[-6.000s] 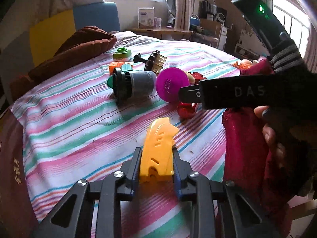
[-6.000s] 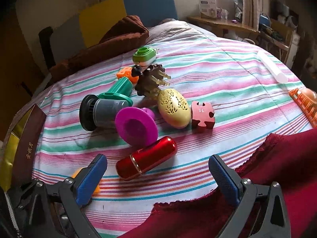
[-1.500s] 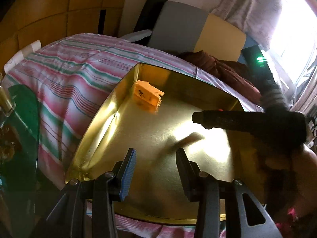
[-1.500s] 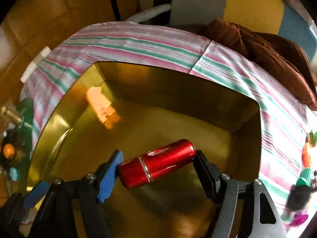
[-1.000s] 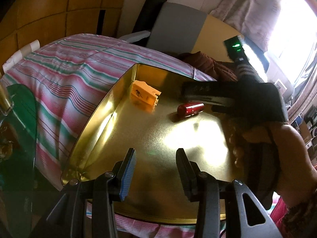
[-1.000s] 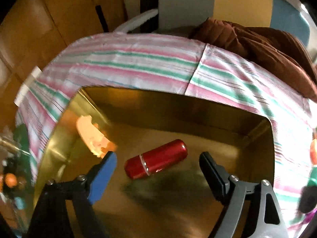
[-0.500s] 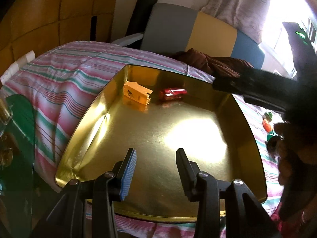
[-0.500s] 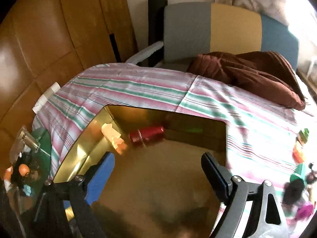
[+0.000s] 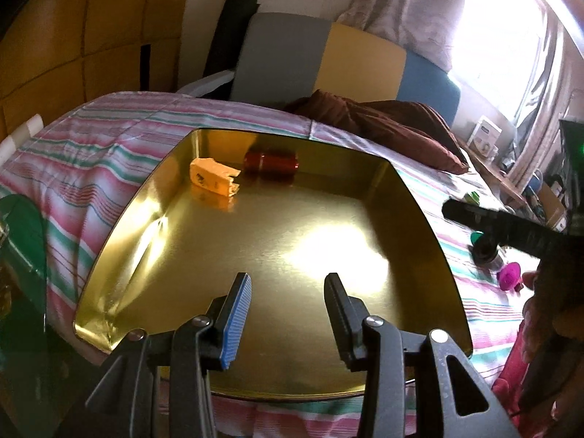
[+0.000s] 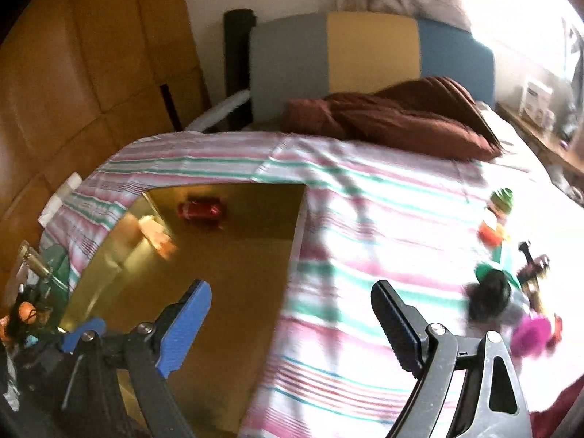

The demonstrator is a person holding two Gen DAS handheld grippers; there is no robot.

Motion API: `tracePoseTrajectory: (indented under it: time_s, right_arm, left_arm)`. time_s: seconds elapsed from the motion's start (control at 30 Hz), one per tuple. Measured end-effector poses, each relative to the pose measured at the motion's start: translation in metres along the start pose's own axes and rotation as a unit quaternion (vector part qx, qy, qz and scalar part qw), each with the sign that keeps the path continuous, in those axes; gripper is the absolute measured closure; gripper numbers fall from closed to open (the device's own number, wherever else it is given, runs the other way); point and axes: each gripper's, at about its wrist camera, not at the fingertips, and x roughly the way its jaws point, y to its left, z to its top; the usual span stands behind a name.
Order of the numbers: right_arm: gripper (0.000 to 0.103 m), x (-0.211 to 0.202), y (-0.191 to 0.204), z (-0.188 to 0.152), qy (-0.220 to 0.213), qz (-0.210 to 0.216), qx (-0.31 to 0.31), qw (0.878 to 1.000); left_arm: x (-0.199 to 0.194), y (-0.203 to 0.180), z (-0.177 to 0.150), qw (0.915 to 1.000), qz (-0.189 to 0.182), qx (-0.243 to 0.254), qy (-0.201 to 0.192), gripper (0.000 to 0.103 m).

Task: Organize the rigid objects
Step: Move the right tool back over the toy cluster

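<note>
A shiny gold tray [image 9: 120, 219] lies on the striped bedspread. Inside it, by the far wall, rest an orange toy piece [image 9: 213, 176] and a red glossy cylinder [image 9: 271, 161]; both also show in the right wrist view, the cylinder [image 10: 202, 210] and the orange piece [image 10: 157, 235]. My left gripper [image 9: 284, 299] hangs open over the tray's near half with nothing between its fingers. My right gripper [image 10: 292, 310] is open and empty, over the tray's right rim [image 10: 297, 241] and the bedspread. Several loose toys [image 10: 500, 255] lie at the right.
A brown cushion [image 10: 394, 116] lies at the head of the bed, before a grey, yellow and blue headboard [image 10: 365, 51]. A green glass side table [image 9: 22, 241] stands left of the tray. A pink round toy [image 9: 509, 273] and a dark cylinder toy [image 10: 489, 297] lie on the striped bedspread [image 10: 365, 219]. A hand [image 9: 540, 314] holds the right gripper's body.
The right gripper let go of the red cylinder in the tray, then drew back up and to the right toward the loose toys. The left gripper stayed open over the tray, shifting slightly.
</note>
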Motion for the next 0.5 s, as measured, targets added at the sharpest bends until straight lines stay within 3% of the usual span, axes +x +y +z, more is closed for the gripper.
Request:
tracePoseTrajectory:
  time_s: [0.5]
  right_arm:
    - [0.013, -0.011, -0.092, -0.06, 0.045, -0.058, 0.076, 0.994]
  left_arm:
    - [0.0, -0.03, -0.006, 0.9987, -0.013, 0.049, 0.007, 0.061]
